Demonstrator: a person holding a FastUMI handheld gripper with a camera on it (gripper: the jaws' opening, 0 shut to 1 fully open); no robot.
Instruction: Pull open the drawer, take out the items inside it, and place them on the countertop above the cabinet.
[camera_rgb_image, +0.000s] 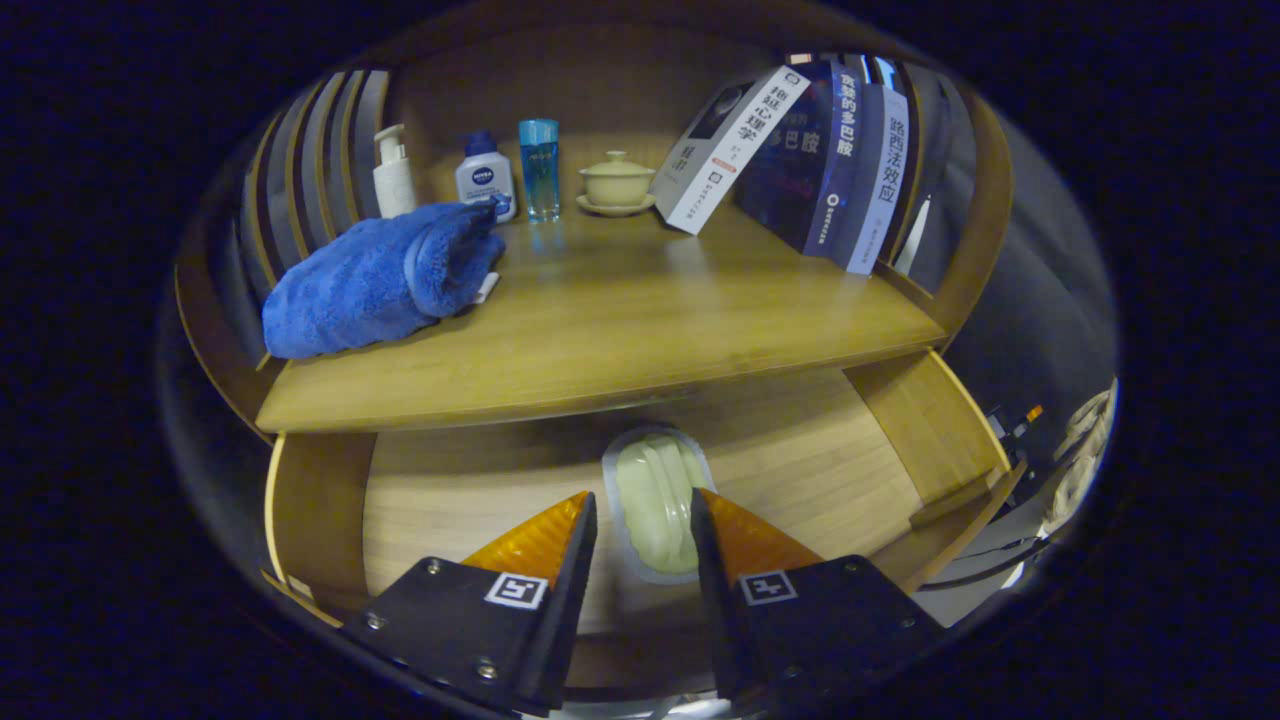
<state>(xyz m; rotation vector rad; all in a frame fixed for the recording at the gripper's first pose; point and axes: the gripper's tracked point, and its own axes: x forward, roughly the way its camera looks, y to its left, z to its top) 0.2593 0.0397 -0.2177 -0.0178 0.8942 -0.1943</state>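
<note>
- Bench (620, 330): the wooden countertop above the cabinet is your drop-off surface. It has a broad bare area across its middle and front, between the towel and the books.
- Drawer (480, 490): it stands pulled open below the bench edge, with its wooden floor exposed. Judge the opening step as complete; the retrieval step is in hand.
- Blue towel (375, 280): it lies rolled on the bench, near the pump bottle (393, 172), a lotion bottle (485, 178) and a clear blue bottle (539, 168) at the back.
- Books (800, 150): they lean in a row at the back of the bench on the other side, with a lidded tea cup on a saucer (616, 184) just beside them. Keep the drop clear of all of these.
- Claw (643, 512): the fingers are parted to a moderate gap and straddle the package. The view does not confirm that both press on it, so treat the grip as not yet made.
- Package (656, 505): a small, clear plastic tray with rounded corners holds a pale, yellowish-green content. It rests on the drawer floor between the claw fingers, its far end reaching just beyond the tips.
- Next move, as judged: close the claw on the tray's long sides, lift clear of the bench's front edge, then carry it up to the bare area. The thin plastic may flex or slip, so squeeze gently.
</note>
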